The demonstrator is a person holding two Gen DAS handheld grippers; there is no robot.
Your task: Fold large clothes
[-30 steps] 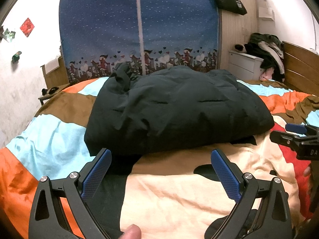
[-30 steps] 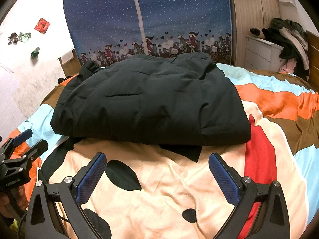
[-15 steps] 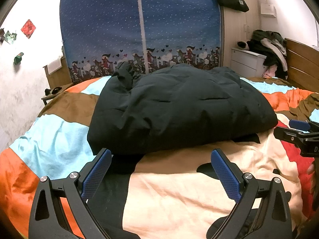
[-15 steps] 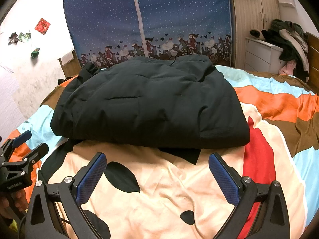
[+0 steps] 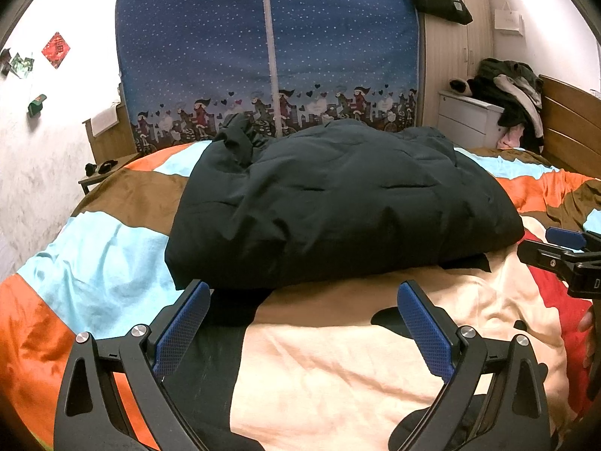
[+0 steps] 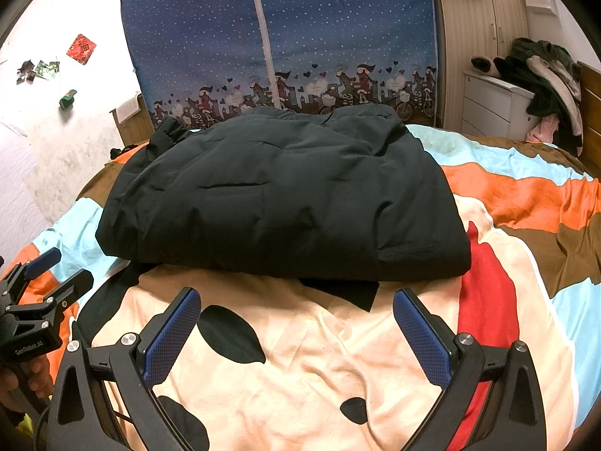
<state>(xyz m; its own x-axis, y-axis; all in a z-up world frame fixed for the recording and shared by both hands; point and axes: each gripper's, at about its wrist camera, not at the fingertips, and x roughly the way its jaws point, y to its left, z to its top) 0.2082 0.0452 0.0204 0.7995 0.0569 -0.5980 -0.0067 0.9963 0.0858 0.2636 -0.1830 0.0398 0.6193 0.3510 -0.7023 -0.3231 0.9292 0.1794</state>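
A large dark padded jacket (image 5: 338, 203) lies folded into a thick block on the colourful bedspread (image 5: 338, 357); it also shows in the right wrist view (image 6: 285, 203). My left gripper (image 5: 302, 297) is open and empty, just short of the jacket's near edge. My right gripper (image 6: 296, 300) is open and empty, also a little short of the near edge. Each gripper shows at the side of the other's view: the right gripper (image 5: 563, 251) and the left gripper (image 6: 41, 282).
A blue fabric wardrobe (image 5: 270, 49) stands behind the bed. A white drawer unit (image 5: 469, 120) with a pile of clothes (image 5: 511, 94) is at the right, next to a wooden headboard (image 5: 571, 120). A small side table (image 5: 105, 169) is at the left.
Both grippers have drawn back and lifted slightly from the jacket. The jacket has not moved. Both grippers stay open.
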